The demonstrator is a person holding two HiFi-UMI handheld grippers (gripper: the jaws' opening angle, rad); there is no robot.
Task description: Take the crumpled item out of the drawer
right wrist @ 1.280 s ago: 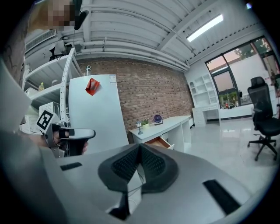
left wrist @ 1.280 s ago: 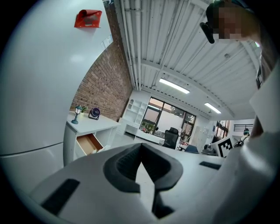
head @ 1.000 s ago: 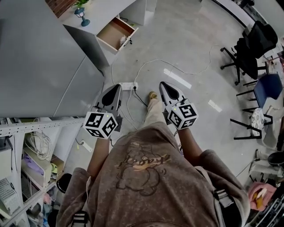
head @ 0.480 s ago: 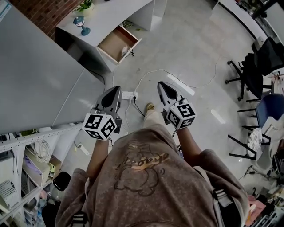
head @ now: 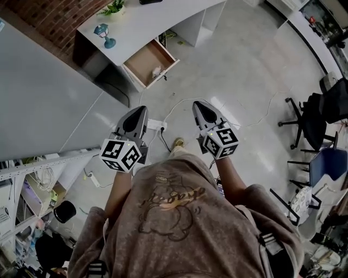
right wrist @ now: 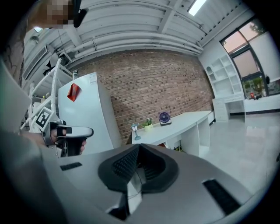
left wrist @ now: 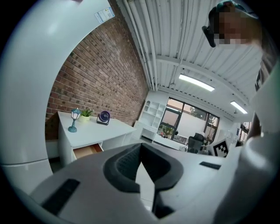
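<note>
Seen from above, a person in a brown top (head: 179, 217) stands on a glossy grey floor (head: 239, 70). They hold two grippers out in front, side by side and a little apart. The left gripper (head: 142, 108) and the right gripper (head: 199, 103) each taper to a point. In its own view, each has its jaws pressed together with nothing between them.

Well ahead, one white desk (head: 157, 19) stands against a brick wall (head: 49, 16). One drawer (head: 142, 61) is pulled out of it, wood-coloured inside. One crumpled item (head: 156, 70), small and white, lies in the drawer close to its front panel. On the desk top are one small blue lamp (head: 104, 33) and one potted plant (head: 114, 7). The gripper views also show one small round purple fan (left wrist: 104, 117) there.

On the left, one tall white cabinet (head: 43, 98) fills the space, with its corner reaching towards the drawer's left side. Nearer the person, a metal shelf rack (head: 32, 179) holds clutter. One white power strip (head: 155, 125) lies on the floor just ahead of the left gripper. A white cable (head: 173, 103) loops across the floor between the person and the desk. Far to the right are at least two office chairs, one black (head: 318, 114) and one blue (head: 333, 163).

A lane of bare floor runs from the grippers to the drawer front. The cabinet bounds it on the left, and it widens to the right.
</note>
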